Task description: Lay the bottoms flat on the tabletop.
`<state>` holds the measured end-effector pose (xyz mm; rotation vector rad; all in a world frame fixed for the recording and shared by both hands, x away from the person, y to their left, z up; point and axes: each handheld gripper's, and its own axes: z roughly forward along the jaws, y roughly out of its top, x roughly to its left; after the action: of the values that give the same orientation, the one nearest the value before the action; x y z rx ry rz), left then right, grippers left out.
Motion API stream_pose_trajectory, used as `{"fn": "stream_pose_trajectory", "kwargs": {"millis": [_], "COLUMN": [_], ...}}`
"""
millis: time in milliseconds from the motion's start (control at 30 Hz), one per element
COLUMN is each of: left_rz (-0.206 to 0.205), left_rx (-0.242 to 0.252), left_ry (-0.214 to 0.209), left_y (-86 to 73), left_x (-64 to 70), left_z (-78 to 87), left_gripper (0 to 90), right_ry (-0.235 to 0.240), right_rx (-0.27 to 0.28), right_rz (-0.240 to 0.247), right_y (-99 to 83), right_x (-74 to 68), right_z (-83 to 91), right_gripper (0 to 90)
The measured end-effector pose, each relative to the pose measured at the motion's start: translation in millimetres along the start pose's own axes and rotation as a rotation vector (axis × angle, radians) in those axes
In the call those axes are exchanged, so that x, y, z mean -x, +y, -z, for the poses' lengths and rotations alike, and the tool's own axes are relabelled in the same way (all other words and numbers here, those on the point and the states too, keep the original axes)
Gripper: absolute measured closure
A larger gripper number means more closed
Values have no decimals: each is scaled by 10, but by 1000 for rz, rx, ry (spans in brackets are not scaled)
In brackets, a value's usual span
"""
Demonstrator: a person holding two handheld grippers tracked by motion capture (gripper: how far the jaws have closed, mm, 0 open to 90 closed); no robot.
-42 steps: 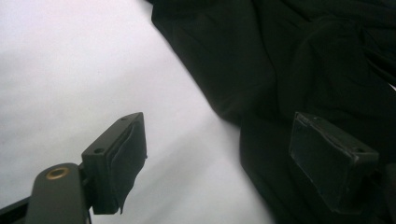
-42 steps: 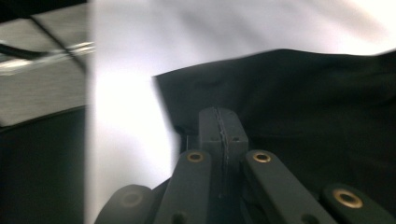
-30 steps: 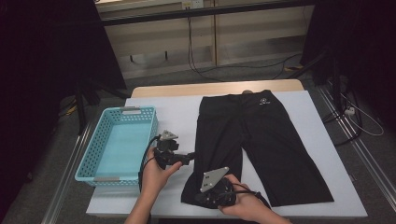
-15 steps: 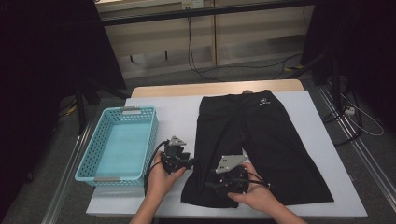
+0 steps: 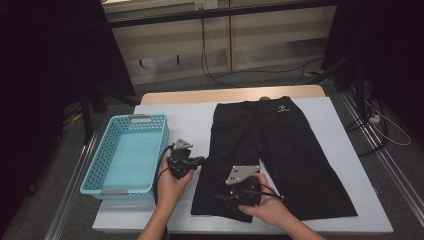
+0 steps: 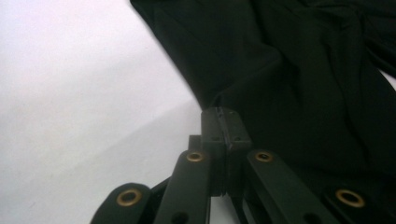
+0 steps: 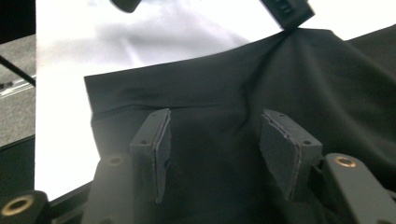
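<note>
The counter is covered by a white sheet and is seen lengthwise in the high view. The black shorts are laid flat on it, waistband at the far end, both legs directed toward the person. The left leg of the shorts extends from the left gripper's fingers down to the right gripper, whose fingers are positioned over its hem. A turquoise basket is placed on the counter, outboard of the left gripper and clear of the shorts.

The left gripper is held at the outer edge of the left leg. In the left gripper view its fingers are seen pressed together, with the fabric edge pinched between them and slightly lifted off the white sheet.

The right gripper is held low over the hem area of the same leg. In the right gripper view its fingers are spread wide, with fabric lying between and below them; contact with the cloth cannot be determined. The hem corner lies just ahead of these fingers.
</note>
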<state>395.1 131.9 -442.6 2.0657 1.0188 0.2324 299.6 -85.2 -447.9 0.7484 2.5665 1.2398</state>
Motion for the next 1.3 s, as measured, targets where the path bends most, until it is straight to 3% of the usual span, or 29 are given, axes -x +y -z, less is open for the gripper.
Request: {"fn": "stream_pose_trajectory", "kwargs": {"millis": [167, 267, 333, 367, 500, 567, 767, 833, 967, 1133, 1233, 1300], "left_rz": [-2, 18, 8, 12, 21, 21, 18, 19, 12, 13, 10, 10], "left_rx": [11, 23, 32, 31, 35, 35, 46, 47, 37, 19, 12, 6], "left_ry": [24, 22, 42, 32, 32, 30, 26, 28, 23, 8, 3, -4], "left_y": [2, 18, 35, 42, 52, 55, 75, 77, 70, 46, 41, 34], "left_x": [-12, -18, -22, -27, -52, -56, -36, -33, -33, 0, 26, 38], "left_z": [-2, 33, 67, 90, 152, 165, 187, 189, 205, 190, 193, 190], "left_gripper": [625, 402, 334, 309, 281, 276, 273, 273, 273, 263, 258, 253], "right_ry": [45, 79, 108, 122, 122, 124, 100, 106, 170, 195, 200, 203], "right_rx": [-9, 2, -4, -8, -47, -31, -17, -15, -18, -38, -39, -25], "right_rz": [44, 65, 89, 103, 145, 140, 113, 104, 74, 129, 138, 116], "right_y": [32, 62, 69, 72, 54, 49, 69, 69, 74, 78, 63, 60], "right_x": [-121, -224, -296, -333, -438, -443, -389, -375, -369, -440, -442, -430], "right_z": [-70, -110, -157, -179, -284, -307, -337, -334, -268, -190, -164, -145], "right_gripper": [419, 415, 416, 424, 448, 504, 873, 881, 884, 884, 883, 882]}}
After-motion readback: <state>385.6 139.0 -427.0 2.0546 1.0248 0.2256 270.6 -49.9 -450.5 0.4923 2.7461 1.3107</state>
